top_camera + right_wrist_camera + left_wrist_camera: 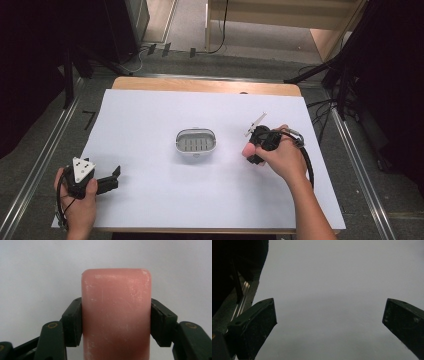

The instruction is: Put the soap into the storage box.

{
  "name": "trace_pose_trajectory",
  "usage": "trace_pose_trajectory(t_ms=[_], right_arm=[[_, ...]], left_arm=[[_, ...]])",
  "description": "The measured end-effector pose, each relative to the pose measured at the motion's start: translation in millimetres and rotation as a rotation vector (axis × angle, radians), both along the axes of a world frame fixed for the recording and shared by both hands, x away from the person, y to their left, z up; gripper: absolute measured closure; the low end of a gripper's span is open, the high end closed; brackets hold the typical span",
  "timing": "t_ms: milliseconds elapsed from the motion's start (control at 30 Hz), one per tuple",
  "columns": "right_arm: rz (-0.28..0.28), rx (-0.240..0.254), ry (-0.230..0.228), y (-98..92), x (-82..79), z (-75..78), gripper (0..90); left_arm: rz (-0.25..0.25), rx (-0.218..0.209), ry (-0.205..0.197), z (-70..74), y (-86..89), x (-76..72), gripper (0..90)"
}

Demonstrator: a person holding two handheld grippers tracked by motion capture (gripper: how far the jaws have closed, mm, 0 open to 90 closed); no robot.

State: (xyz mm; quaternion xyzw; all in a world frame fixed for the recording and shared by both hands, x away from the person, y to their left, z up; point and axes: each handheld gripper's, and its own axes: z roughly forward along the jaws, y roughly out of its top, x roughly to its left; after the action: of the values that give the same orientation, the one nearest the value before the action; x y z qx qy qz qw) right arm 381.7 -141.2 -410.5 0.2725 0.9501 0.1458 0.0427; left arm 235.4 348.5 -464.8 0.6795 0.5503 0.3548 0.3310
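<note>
A pink bar of soap [116, 315] is clamped between the two black jaws of my right gripper [116, 322], whose pads press on its long sides. In the high view the soap [247, 149] shows as a pink end poking out left of the right gripper [254, 150], held above the white sheet to the right of a small oval soap dish [196, 141] with a slotted grey floor. My left gripper [118, 177] rests near the sheet's front left corner. Its jaws stand wide apart, with nothing between the left gripper's fingertips [329, 320] but bare white sheet.
A white sheet [165, 200] covers most of the wooden table [200, 84]. Metal rails [40, 160] run along both sides of the table. Dark stands and cables [330, 107] lie beyond the right edge.
</note>
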Motion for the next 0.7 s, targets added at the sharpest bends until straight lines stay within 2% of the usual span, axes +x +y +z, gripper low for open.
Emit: trace_pose_trajectory(t_ms=[200, 533, 700], right_arm=[[0.027, 0.01, -0.003, 11.1, 1.0, 3.0, 38.7], [0.067, -0.001, -0.006, 27.2, 1.6, 5.3, 38.7], [0.106, -0.003, -0.014, 36.5, 1.0, 9.2, 38.8]], left_arm=[[-0.001, 0.002, 0.002, 0.1, 0.2, 0.0, 0.0], [0.0, 0.0, 0.001, 0.1, 0.2, 0.0, 0.0], [0.0, -0.001, 0.002, 0.1, 0.3, 0.0, 0.0]])
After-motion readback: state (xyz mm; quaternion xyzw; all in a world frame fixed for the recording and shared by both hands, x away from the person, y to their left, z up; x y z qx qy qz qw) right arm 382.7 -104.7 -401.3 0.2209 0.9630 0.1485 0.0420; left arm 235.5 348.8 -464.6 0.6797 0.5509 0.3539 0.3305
